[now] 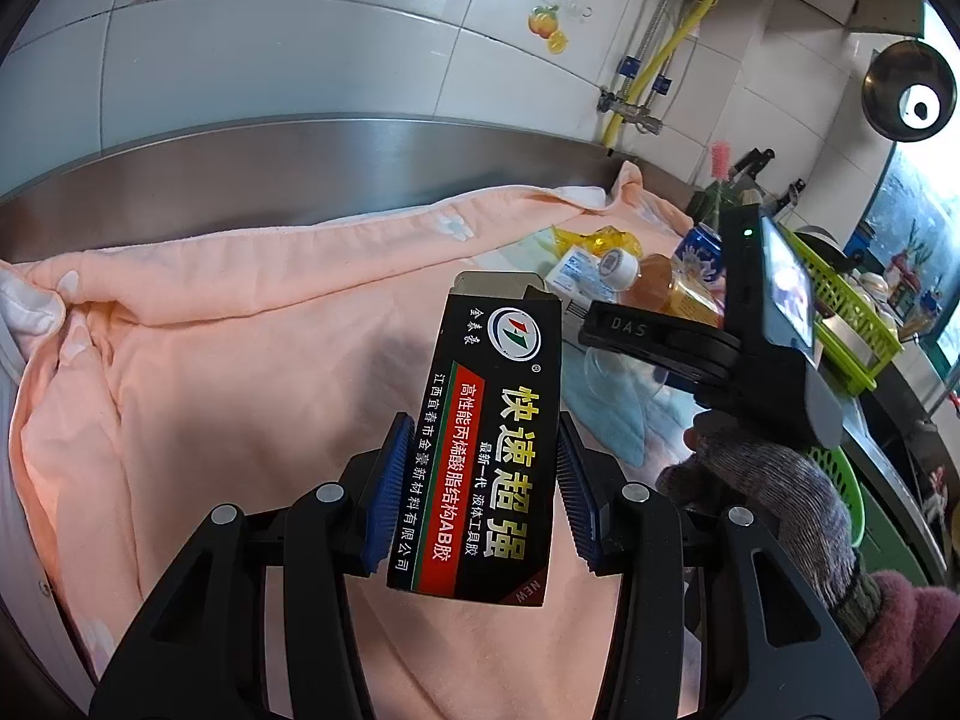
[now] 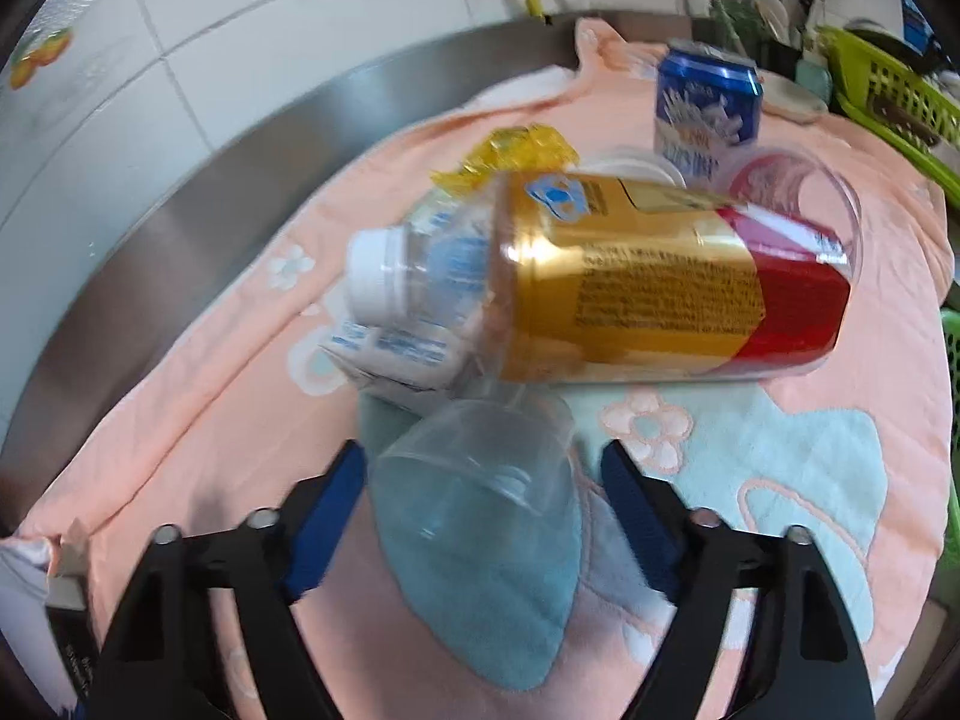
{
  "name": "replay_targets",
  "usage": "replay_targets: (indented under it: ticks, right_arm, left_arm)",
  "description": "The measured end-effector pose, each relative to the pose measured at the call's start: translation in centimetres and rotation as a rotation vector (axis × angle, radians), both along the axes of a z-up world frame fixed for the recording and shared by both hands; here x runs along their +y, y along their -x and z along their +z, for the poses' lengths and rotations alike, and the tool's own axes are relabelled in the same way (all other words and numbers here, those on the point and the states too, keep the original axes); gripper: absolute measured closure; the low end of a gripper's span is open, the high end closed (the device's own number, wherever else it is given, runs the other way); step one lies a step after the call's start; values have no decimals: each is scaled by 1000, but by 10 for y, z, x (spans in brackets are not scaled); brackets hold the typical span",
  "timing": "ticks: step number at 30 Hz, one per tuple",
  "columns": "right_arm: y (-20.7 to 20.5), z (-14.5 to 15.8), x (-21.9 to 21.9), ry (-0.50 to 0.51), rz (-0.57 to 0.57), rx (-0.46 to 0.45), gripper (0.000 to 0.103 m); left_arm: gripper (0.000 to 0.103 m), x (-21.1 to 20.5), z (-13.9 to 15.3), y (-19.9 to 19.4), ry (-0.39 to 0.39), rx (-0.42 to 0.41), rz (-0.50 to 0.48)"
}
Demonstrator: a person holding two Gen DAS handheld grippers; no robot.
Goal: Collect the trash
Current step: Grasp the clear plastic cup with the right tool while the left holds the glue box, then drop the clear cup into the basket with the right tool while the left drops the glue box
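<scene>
My left gripper (image 1: 486, 468) is shut on a black glue box (image 1: 486, 432) with Chinese lettering and holds it above the peach towel (image 1: 240, 372). My right gripper (image 2: 483, 483) is open, its jaws on either side of a clear plastic cup (image 2: 480, 468) lying on its side on the towel (image 2: 840, 330). Just beyond the cup lies a plastic bottle (image 2: 630, 276) with a gold and red label and a white cap. Behind it are a small white carton (image 2: 390, 354), a yellow wrapper (image 2: 516, 150), another clear cup (image 2: 798, 180) and a blue can (image 2: 705, 108).
A steel ledge (image 1: 300, 174) and white tiled wall (image 1: 300, 54) run behind the towel. A green basket (image 2: 888, 96) with dishes stands at the right, also in the left wrist view (image 1: 852, 312). The right gripper's body and gloved hand (image 1: 774, 480) show at right.
</scene>
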State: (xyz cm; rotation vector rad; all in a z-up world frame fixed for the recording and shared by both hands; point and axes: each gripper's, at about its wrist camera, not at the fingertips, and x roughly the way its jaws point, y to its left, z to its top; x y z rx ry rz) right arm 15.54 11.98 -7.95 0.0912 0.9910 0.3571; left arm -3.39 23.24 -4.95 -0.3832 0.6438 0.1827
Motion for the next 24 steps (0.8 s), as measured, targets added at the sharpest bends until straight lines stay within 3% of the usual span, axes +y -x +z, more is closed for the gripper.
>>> replay_targets:
  ticks: [2, 6, 13, 24]
  right_arm:
    - [-3, -4, -4, -16, 10, 10, 41]
    - [0, -4, -15, -31, 44, -3, 42]
    - [19, -1, -62, -140, 105, 19, 42]
    - [63, 8, -141, -266, 207, 43, 43]
  left_arm:
    - [57, 0, -1, 0, 1, 2, 1]
    - [57, -2, 0, 2, -6, 6, 1]
    - [57, -12, 6, -2, -12, 1, -16]
    - [57, -62, 17, -19, -9, -14, -121]
